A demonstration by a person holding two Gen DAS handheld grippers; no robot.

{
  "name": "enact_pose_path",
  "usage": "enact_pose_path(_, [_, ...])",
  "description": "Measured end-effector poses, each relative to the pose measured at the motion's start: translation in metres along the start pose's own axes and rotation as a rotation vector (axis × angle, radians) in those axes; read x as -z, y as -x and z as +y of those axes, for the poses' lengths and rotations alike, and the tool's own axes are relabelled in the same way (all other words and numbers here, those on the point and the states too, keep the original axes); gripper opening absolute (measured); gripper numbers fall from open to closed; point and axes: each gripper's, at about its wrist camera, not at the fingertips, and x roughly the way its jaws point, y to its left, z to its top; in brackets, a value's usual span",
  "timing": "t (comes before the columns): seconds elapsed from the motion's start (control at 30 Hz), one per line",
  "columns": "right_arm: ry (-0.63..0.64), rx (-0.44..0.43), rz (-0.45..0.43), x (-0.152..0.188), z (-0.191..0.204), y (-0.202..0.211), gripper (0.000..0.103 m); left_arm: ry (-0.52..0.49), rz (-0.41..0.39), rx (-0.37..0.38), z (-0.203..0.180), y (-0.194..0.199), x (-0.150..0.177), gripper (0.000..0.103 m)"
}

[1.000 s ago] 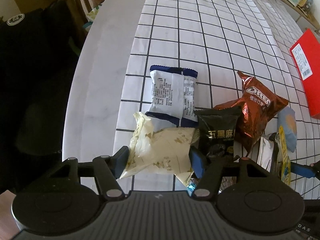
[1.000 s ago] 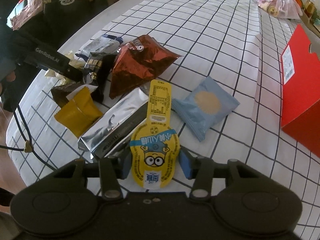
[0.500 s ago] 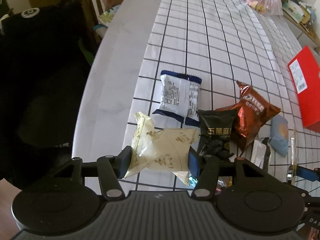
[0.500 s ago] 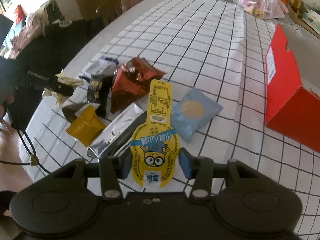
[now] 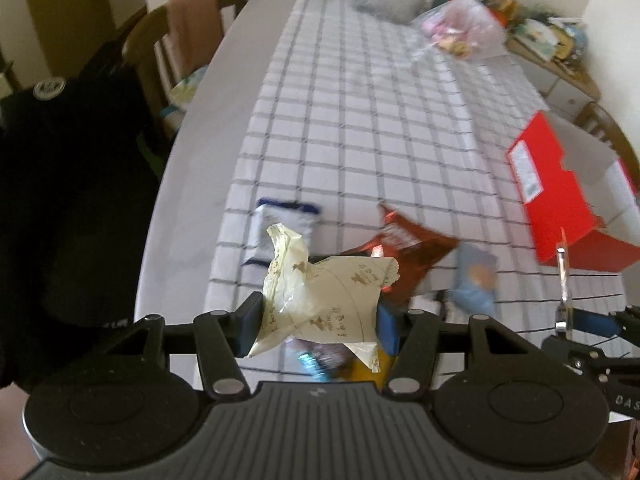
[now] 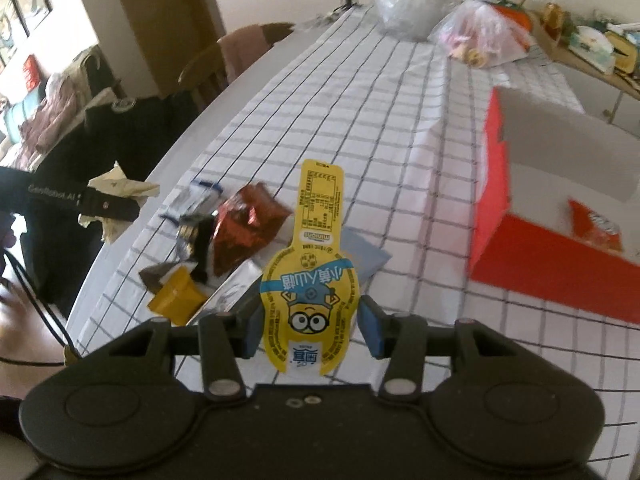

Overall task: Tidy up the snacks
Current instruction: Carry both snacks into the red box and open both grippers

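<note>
My left gripper (image 5: 318, 326) is shut on a cream snack packet (image 5: 320, 292) and holds it well above the table. My right gripper (image 6: 311, 326) is shut on a yellow Minion snack pack (image 6: 312, 280), also lifted above the table. An open red box (image 6: 556, 216) stands to the right, with an orange packet (image 6: 596, 222) inside; it also shows in the left wrist view (image 5: 568, 196). Left on the table are a brown foil bag (image 6: 248, 228), a white-and-blue packet (image 5: 286, 220), a black packet (image 6: 196, 240), a yellow packet (image 6: 178, 294), a silver packet (image 6: 232, 292) and a light blue packet (image 5: 476, 276).
The table has a white grid cloth (image 6: 360, 128). Plastic bags (image 6: 480, 36) lie at its far end. A wooden chair (image 5: 184, 40) and a black garment (image 5: 60, 200) are off the left edge. A cluttered shelf (image 6: 592, 48) stands at the far right.
Both grippers have risen from the snack pile with their packets held, and the views now tilt up toward the far end of the table and the red box.
</note>
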Motion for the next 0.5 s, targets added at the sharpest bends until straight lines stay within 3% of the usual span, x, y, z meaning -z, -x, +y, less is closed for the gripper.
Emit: enact_pose_path(0.5, [-0.030,0.108,-0.075,-0.014,-0.077,0.041,0.047,-0.162,-0.083,0.097,-0.119,0.020,-0.025,0.057])
